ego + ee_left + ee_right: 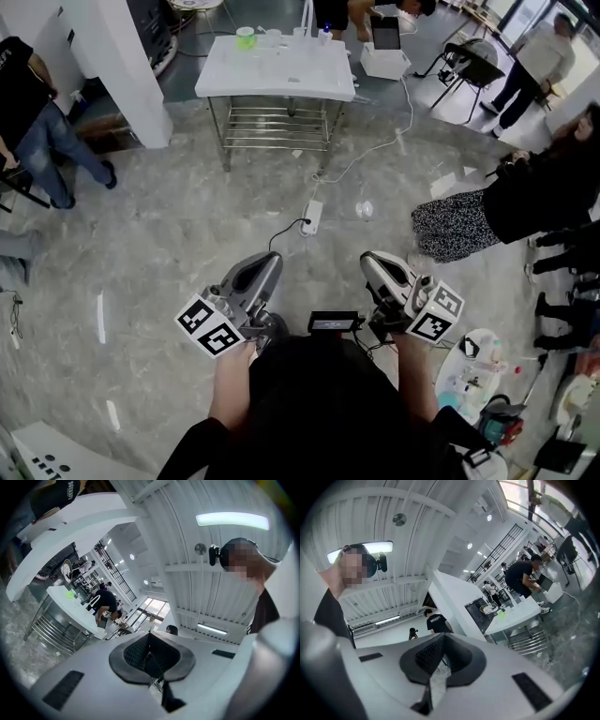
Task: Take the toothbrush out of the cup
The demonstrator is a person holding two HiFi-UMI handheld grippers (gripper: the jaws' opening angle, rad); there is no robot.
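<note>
A green cup stands at the far left of a white table well ahead of me; no toothbrush can be made out at this distance. I hold both grippers close to my body, far from the table. My left gripper is shut with nothing between its jaws, and so is my right gripper. In the left gripper view the left gripper points at the room and ceiling, with the cup small at the left. In the right gripper view the cup lies beyond the right gripper, on the table.
A power strip and its cable lie on the floor between me and the table. A white pillar stands at the left. People stand at the left, right and behind the table. A small round table with clutter is at my right.
</note>
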